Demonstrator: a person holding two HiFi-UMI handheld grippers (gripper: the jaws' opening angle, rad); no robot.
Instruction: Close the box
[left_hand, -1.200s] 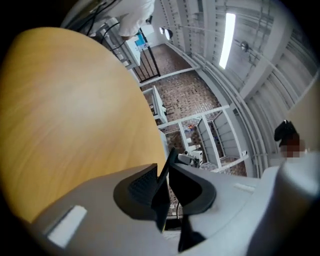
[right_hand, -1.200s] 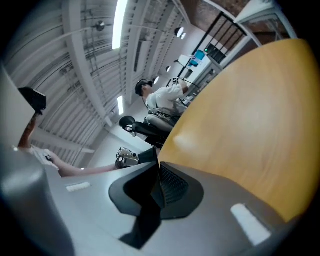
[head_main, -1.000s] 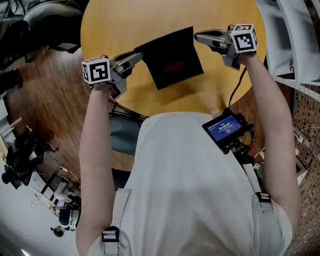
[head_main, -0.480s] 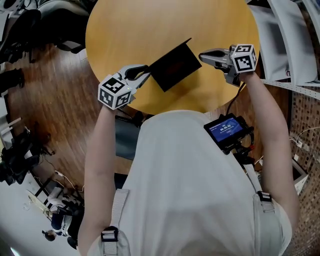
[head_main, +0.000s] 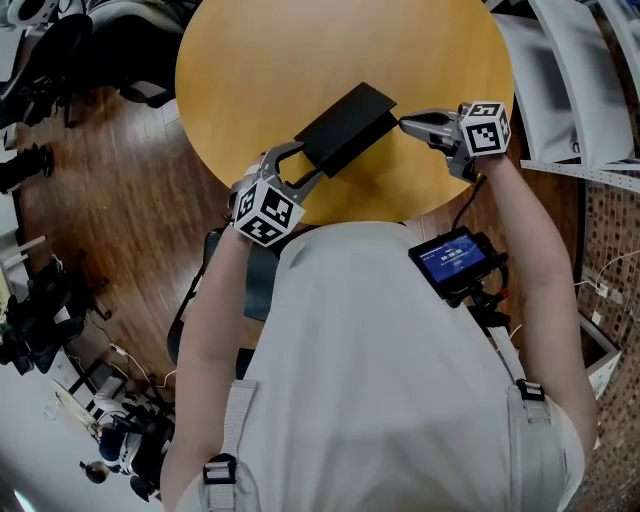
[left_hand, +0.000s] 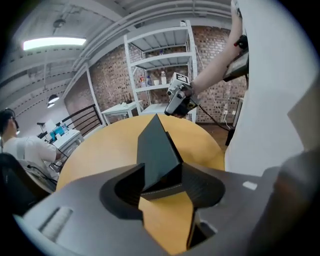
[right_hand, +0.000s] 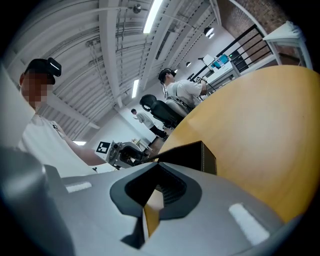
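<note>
Black box (head_main: 345, 128) on the round tabletop (head_main: 300, 60), its near-left end between the left tongs (head_main: 304, 164), just spread wide and released, clenched empty right tongs (head_main: 403, 123) at its right end

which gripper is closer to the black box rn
Left. The left gripper has just been opening its jaws, and a corner of the black box sits between them. The right gripper, shut, points at the box's side from just outside.

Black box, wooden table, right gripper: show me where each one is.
black box (head_main: 345, 128), head view, middle of its top face
wooden table (head_main: 300, 50), head view, bare top
right gripper (head_main: 404, 123), head view, closed fingertips
</note>
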